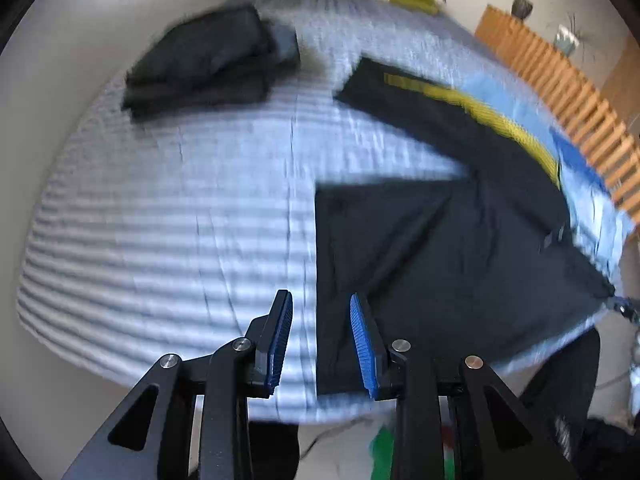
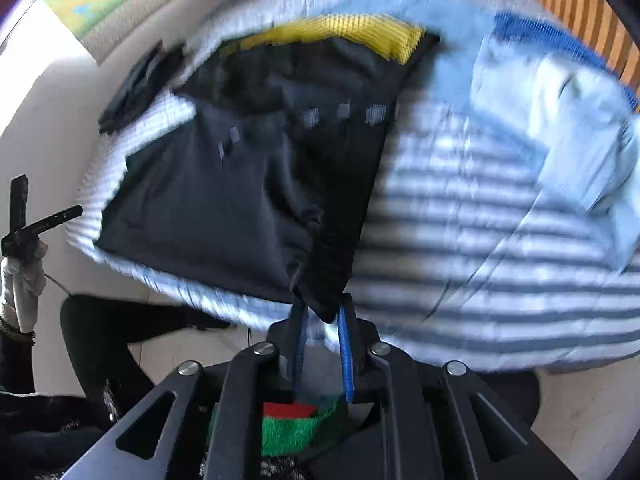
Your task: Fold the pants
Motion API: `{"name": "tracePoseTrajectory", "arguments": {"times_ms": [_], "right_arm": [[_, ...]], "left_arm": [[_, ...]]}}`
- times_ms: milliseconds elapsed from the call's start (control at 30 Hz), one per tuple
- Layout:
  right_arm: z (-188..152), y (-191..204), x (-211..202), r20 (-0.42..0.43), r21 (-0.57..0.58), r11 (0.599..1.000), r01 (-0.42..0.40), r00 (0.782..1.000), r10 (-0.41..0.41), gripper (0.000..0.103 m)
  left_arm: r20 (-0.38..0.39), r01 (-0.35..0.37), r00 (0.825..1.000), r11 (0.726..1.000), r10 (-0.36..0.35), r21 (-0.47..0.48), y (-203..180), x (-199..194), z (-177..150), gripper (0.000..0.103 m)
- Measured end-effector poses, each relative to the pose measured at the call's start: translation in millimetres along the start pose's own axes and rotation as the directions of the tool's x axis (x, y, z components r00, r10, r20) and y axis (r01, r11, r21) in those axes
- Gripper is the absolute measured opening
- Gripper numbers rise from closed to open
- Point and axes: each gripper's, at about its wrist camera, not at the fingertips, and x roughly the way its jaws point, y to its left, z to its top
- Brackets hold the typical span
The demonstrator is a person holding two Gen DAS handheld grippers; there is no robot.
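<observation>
Black pants with a yellow side stripe lie spread on the striped bedspread, one leg angled towards the far side. My left gripper hovers open over the near edge of the closer leg, with nothing between its blue pads. In the right wrist view the pants bunch towards my right gripper, which is shut on a corner of the dark fabric at the bed's near edge. Both views are motion-blurred.
A pile of folded dark clothes sits at the bed's far left. Light blue garments lie to the right of the pants. A slatted wooden board runs along the right side. A white-gloved hand holds the other tool.
</observation>
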Motion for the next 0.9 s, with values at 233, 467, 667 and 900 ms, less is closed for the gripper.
{"name": "tracePoseTrajectory", "arguments": {"times_ms": [233, 467, 667, 900], "right_arm": [[68.5, -15.5, -45.3, 0.239, 0.059, 0.997, -0.039, 0.971, 0.024, 0.026], [153.9, -77.4, 14.8, 0.264, 0.244, 0.97, 0.002, 0.962, -0.068, 0.03], [202.8, -122.0, 98.8, 0.183, 0.381, 0.921, -0.085, 0.983, 0.015, 0.03], [231.1, -133.6, 131.1, 0.179, 0.391, 0.91, -0.137, 0.981, 0.07, 0.028]], "left_arm": [[0.141, -0.017, 0.99, 0.998, 0.008, 0.064, -28.3, -9.6, 114.6, 0.032], [0.123, 0.043, 0.991, 0.999, -0.046, 0.022, -47.6, 40.8, 217.7, 0.033], [0.064, -0.012, 0.998, 0.999, 0.009, 0.044, -64.9, 118.5, 279.0, 0.048], [-0.001, -0.031, 1.0, 0.998, 0.031, 0.05, -88.4, 216.9, 322.2, 0.057]]}}
